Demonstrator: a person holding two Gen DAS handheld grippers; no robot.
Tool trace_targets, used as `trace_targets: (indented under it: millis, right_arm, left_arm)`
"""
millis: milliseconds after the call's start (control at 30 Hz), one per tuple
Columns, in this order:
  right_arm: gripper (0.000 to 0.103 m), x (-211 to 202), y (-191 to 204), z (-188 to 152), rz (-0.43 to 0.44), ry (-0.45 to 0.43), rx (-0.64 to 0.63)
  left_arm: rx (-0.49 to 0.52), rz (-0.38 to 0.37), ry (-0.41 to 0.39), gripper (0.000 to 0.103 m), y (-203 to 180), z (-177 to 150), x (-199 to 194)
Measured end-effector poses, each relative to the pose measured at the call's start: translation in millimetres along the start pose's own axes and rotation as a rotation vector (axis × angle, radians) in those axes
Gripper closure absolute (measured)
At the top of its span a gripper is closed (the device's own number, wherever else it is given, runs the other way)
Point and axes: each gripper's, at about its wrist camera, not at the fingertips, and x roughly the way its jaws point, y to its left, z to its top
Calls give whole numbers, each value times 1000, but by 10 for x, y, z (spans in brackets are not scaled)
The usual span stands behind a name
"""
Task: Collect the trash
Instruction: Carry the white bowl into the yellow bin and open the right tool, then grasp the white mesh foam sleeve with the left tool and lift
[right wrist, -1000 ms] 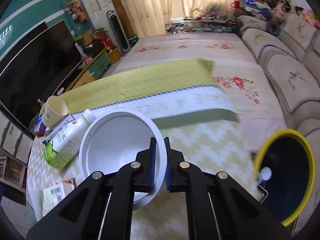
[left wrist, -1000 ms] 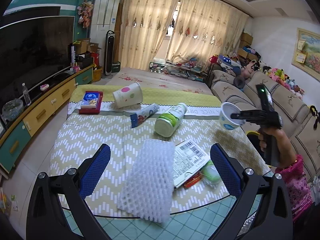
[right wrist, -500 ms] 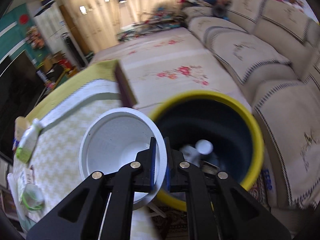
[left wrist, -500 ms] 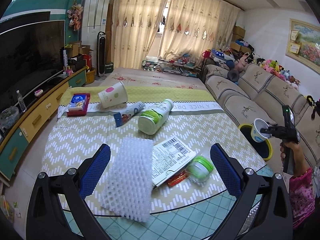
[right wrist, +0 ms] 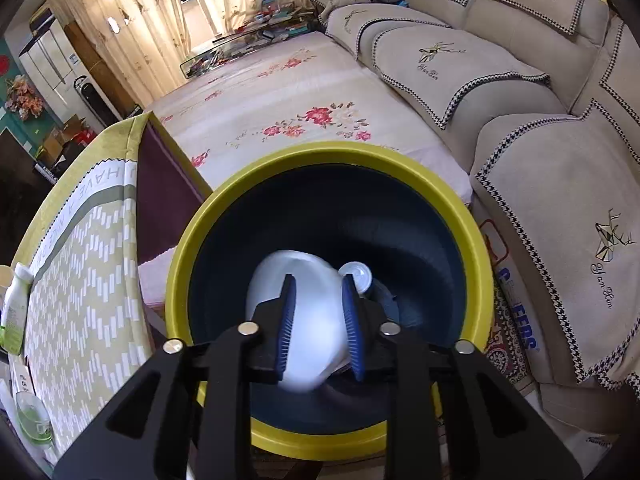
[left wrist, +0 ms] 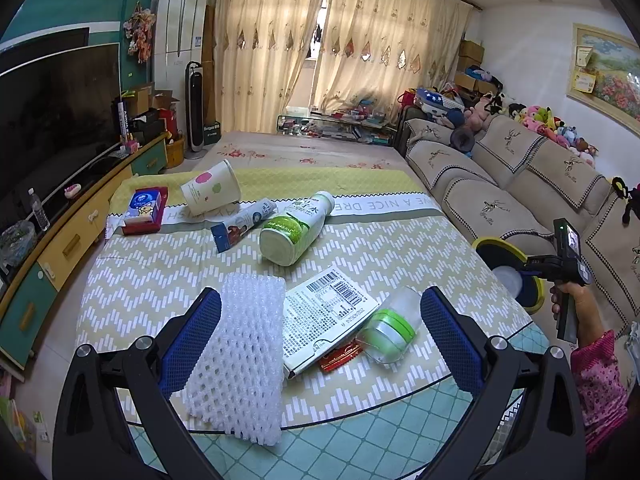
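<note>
My right gripper is open over the yellow-rimmed trash bin. A white paper cup, blurred, is between and below its fingers, inside the bin's mouth and free of the pads. The bin and cup also show at the right in the left wrist view. My left gripper is open above the table's near edge, over a white foam net, a barcode paper and a green-lidded clear cup.
Farther on the table lie a green-white bottle, a tube, a dotted paper cup and a red box. A sofa stands beside the bin. A TV cabinet runs along the left.
My right gripper carried the white cup from the table to over the bin, then opened; the cup has left the pads and is dropping in. The left gripper stayed open.
</note>
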Motion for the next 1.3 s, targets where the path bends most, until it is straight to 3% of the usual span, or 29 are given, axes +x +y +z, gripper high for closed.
trace_targets:
  millis: [333, 733, 1100, 1300]
  right_arm:
    - [68, -433, 217, -145, 27, -96, -77]
    - [67, -495, 465, -183, 57, -90, -126]
    - [67, -466, 596, -226, 65, -75, -149]
    - [66, -477, 640, -242, 74, -73, -157]
  left_arm:
    - [-8, 18, 49, 5, 107, -105, 179]
    - [-61, 18, 142, 5, 484, -279, 525]
    - [-42, 44, 203, 5, 684, -332, 833]
    - [-62, 17, 229, 5, 779, -368, 935]
